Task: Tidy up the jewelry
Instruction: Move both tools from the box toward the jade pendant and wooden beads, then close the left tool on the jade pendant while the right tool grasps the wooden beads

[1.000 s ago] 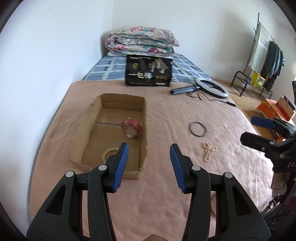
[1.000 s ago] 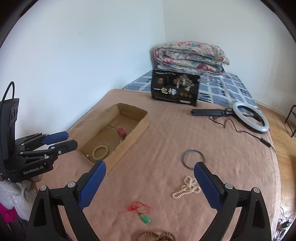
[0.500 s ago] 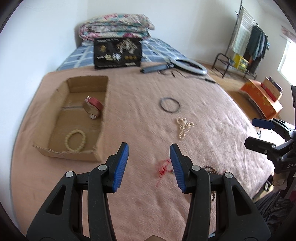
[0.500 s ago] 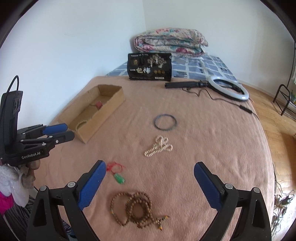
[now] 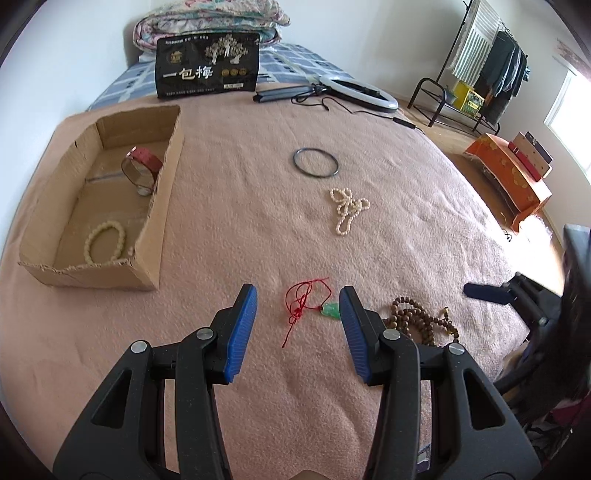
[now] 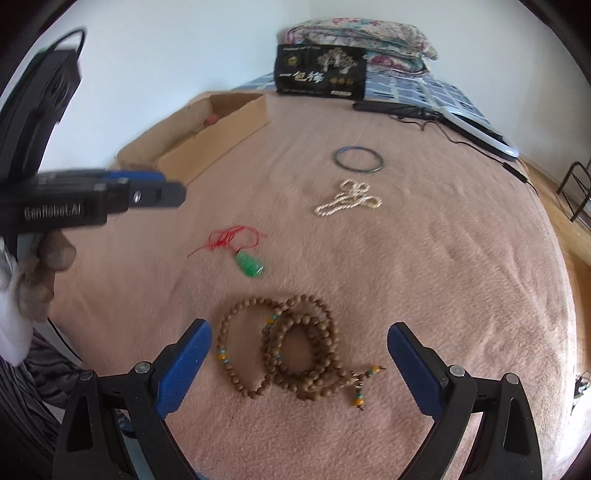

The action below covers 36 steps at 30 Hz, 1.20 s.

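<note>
On a pink blanket lie a green pendant on a red cord (image 5: 330,309) (image 6: 250,264), a brown wooden bead necklace (image 6: 295,343) (image 5: 417,322), a pearl strand (image 5: 347,208) (image 6: 349,199) and a dark bangle (image 5: 316,163) (image 6: 359,159). A cardboard box (image 5: 162,177) (image 6: 221,136) at the left holds a red bangle (image 5: 142,170) and a cream bead bracelet (image 5: 105,242). My left gripper (image 5: 298,295) is open, hovering over the red cord, nothing between its pads. My right gripper (image 6: 299,334) is wide open above the wooden beads.
A black printed bag (image 5: 207,66) stands at the far end before folded quilts (image 5: 210,22). A ring light with cable (image 5: 358,90) lies at the back right. A clothes rack (image 5: 476,70) and an orange box (image 5: 509,173) stand on the floor beyond the bed's right edge.
Both grippers have come down and tilted toward the blanket. The left view swung from the box to the red-cord pendant; the right view closed in on the wooden beads. Jaw widths look unchanged.
</note>
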Motion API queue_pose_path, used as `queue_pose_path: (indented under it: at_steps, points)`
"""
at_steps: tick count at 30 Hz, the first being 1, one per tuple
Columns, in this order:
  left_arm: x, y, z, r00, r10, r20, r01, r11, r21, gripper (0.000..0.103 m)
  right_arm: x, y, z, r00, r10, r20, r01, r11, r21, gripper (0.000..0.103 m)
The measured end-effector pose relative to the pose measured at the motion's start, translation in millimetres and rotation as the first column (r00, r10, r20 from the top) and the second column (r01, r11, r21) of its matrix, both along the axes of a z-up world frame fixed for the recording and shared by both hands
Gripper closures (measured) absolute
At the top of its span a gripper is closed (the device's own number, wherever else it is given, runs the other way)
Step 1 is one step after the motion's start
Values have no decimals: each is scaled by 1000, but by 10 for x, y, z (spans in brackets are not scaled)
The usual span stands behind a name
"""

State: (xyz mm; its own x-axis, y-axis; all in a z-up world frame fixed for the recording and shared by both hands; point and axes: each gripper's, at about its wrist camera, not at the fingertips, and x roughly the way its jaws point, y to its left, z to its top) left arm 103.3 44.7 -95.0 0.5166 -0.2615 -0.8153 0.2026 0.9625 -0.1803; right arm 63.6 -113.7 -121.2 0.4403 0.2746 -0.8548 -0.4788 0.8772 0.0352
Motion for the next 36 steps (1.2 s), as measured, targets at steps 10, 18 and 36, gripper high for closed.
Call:
queue_pose_path:
  at_steps: [10, 18, 36]
  points:
    - [34, -17, -92, 1000, -11, -27, 11, 1000, -8, 56, -79, 307, -310, 997, 74, -3, -74, 992, -104, 3]
    - [59, -57, -180, 999, -19, -51, 19, 1000, -4, 56, -11, 263, -422, 998, 61, 4, -59, 984, -169, 3]
    - [172, -384, -517, 985, -96, -143, 100, 995, 18, 56, 230, 87, -429, 997, 56, -50, -61, 992, -108, 27]
